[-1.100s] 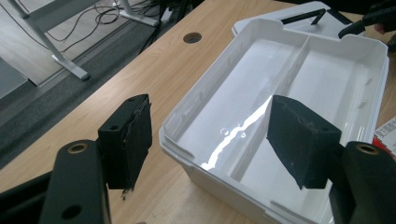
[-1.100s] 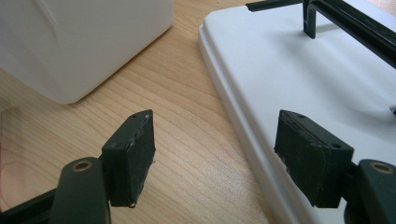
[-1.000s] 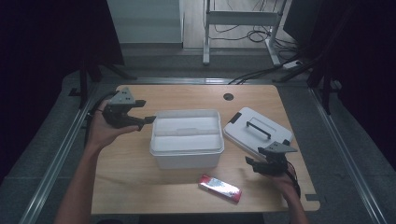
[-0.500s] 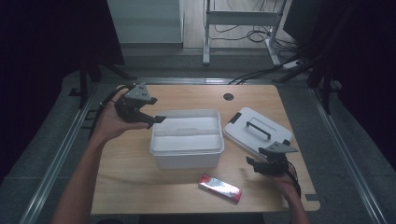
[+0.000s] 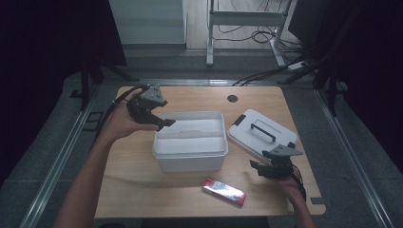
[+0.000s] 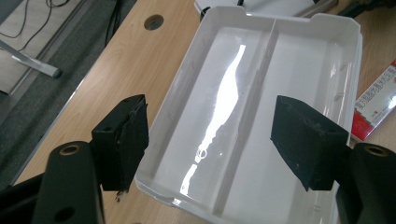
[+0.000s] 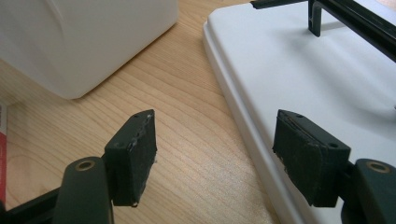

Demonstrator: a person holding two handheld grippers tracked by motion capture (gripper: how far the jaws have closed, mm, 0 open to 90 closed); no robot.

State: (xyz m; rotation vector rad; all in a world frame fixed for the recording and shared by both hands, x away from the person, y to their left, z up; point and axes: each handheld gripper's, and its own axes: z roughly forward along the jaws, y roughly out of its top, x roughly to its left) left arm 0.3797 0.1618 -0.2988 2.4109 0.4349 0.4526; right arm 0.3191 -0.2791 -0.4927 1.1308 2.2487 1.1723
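An empty white bin [image 5: 187,160] with a centre divider stands in the middle of the wooden table [image 5: 128,166]. My left gripper [image 5: 161,124] hangs open over the bin's left rim; in the left gripper view its gripper [image 6: 210,135] spans the bin [image 6: 299,70] from above, with nothing held. The bin's white lid [image 5: 262,134], with a black handle, lies flat to the right of it. My right gripper [image 5: 256,168] rests open low over the table near the lid's front edge; its view puts the gripper [image 7: 215,158] across the lid's rim [image 7: 327,79]. A red packet [image 5: 223,191] lies in front of the bin.
A round cable hole [image 5: 232,98] sits near the table's far edge. The bin's outer wall [image 7: 84,37] is close on the left of my right gripper. The packet [image 6: 376,100] lies beside the bin. Dark floor and desk legs surround the table.
My left gripper has travelled right from the table's left side to above the bin's left rim. The right gripper has stayed in place.
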